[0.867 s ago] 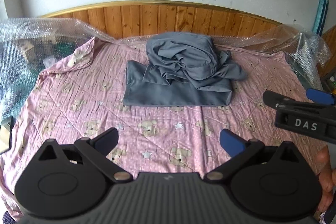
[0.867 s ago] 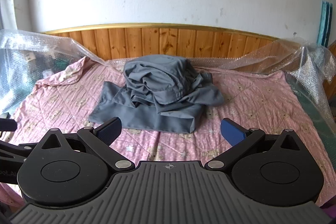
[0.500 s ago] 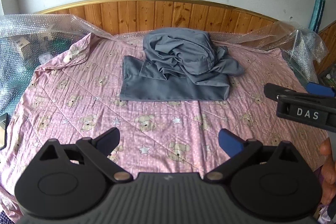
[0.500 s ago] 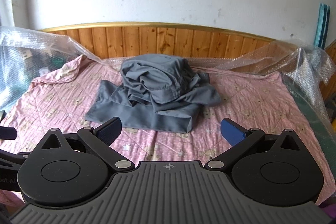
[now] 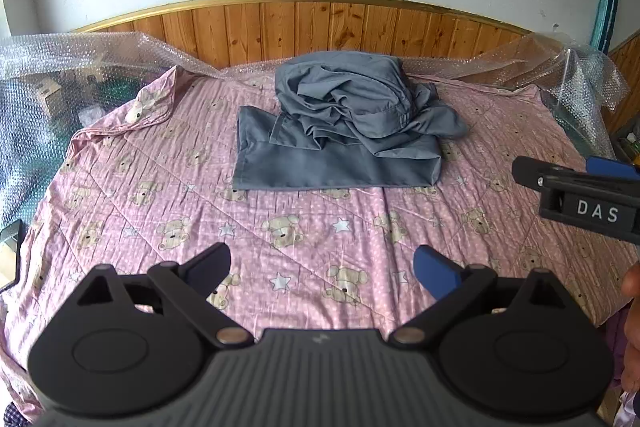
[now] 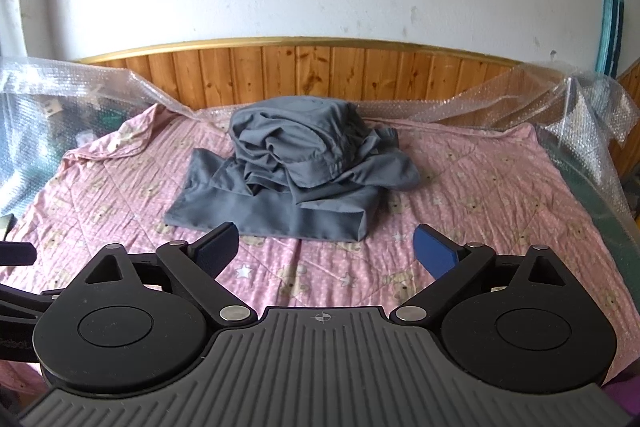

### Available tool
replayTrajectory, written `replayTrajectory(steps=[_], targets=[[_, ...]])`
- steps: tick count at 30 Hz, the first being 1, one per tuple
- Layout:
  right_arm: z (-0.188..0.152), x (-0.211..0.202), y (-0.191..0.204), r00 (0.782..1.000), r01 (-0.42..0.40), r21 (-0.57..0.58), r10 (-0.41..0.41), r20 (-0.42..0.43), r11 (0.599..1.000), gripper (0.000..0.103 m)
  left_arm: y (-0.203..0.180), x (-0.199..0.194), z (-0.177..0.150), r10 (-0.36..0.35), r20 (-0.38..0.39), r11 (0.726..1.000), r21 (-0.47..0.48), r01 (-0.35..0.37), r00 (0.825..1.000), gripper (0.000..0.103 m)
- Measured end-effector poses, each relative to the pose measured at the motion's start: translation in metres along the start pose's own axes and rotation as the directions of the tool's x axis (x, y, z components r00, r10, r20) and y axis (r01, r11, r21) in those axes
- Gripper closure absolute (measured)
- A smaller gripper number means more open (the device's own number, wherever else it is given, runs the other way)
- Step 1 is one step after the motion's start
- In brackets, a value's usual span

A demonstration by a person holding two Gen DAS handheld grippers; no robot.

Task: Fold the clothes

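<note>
— What fills the scene?
— A bed (image 5: 120, 187) under a pink bear-print quilt (image 5: 304, 227), with a wooden headboard (image 5: 304, 23) at the far side and bubble wrap (image 5: 72, 55) along the far edges.
— And the clothes?
— A crumpled grey garment (image 5: 344, 123) sits on the far middle of the quilt, bunched on top, its lower part spread flat.
— The tools?
— The left gripper (image 5: 322, 269) hangs over the near quilt, jaws spread wide, holding nothing. The right gripper (image 6: 326, 245) has jaws equally wide and bare, well short of the garment.
</note>
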State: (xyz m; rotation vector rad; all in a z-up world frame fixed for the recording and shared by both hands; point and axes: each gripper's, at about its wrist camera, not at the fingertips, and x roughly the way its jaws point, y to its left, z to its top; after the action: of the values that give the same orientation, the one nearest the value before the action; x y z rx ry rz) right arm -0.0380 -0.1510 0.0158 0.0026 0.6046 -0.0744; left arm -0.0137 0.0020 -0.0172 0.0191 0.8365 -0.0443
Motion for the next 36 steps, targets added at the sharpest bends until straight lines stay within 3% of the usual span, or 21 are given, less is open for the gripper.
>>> replayTrajectory(steps=[10,13,14,15,16,18,23,31,34,35,36], targets=[[-0.004,-0.001,-0.002,1.000,-0.004,0.018,0.004,-0.007,1.000,0.014,-0.001,0.000,-0.005,-0.007,0.002,1.000,0.001,0.007,1.000,0.007],[-0.004,0.000,-0.002,1.000,-0.006,0.019,0.006,-0.011,1.000,0.019,-0.001,0.001,-0.006,-0.024,0.005,1.000,0.011,0.024,1.000,0.025],[-0.004,0.001,-0.002,1.000,-0.007,0.019,0.007,-0.013,1.000,0.026,-0.003,0.001,-0.006,-0.032,0.009,0.999,0.017,0.032,0.999,0.038],[-0.003,0.002,-0.001,1.000,-0.011,0.020,0.012,-0.015,1.000,0.040,-0.003,0.001,-0.007,-0.037,0.013,0.999,0.023,0.037,0.999,0.057],[-0.004,0.003,-0.001,1.000,-0.018,0.022,0.018,-0.018,1.000,0.052,-0.003,0.000,-0.007,-0.043,0.017,0.999,0.028,0.042,0.999,0.066],[-0.005,0.005,-0.002,0.999,-0.036,0.031,0.037,-0.025,0.999,0.101,-0.004,0.001,-0.006,-0.052,0.025,0.998,0.031,0.051,0.998,0.102],[-0.004,0.013,-0.003,0.997,-0.071,0.042,0.073,-0.026,0.997,0.103,-0.007,0.007,-0.001,-0.042,0.057,0.998,0.051,0.039,0.998,0.103],[0.007,0.047,-0.009,0.996,-0.064,0.056,0.068,-0.064,0.996,0.103,-0.006,0.037,0.022,-0.043,0.028,0.998,0.037,0.042,0.999,0.102],[0.013,0.070,-0.014,0.994,-0.055,0.063,0.061,-0.092,0.997,0.097,-0.005,0.055,0.034,-0.046,0.014,0.999,0.018,0.046,0.999,0.077],[0.015,0.080,-0.017,0.993,-0.051,0.066,0.057,-0.102,0.997,0.090,-0.005,0.062,0.040,-0.039,0.013,0.999,0.004,0.039,0.999,0.052],[0.017,0.090,-0.020,0.992,-0.047,0.069,0.054,-0.112,0.997,0.072,-0.004,0.070,0.046,-0.032,0.012,0.999,-0.011,0.032,0.999,0.025]])
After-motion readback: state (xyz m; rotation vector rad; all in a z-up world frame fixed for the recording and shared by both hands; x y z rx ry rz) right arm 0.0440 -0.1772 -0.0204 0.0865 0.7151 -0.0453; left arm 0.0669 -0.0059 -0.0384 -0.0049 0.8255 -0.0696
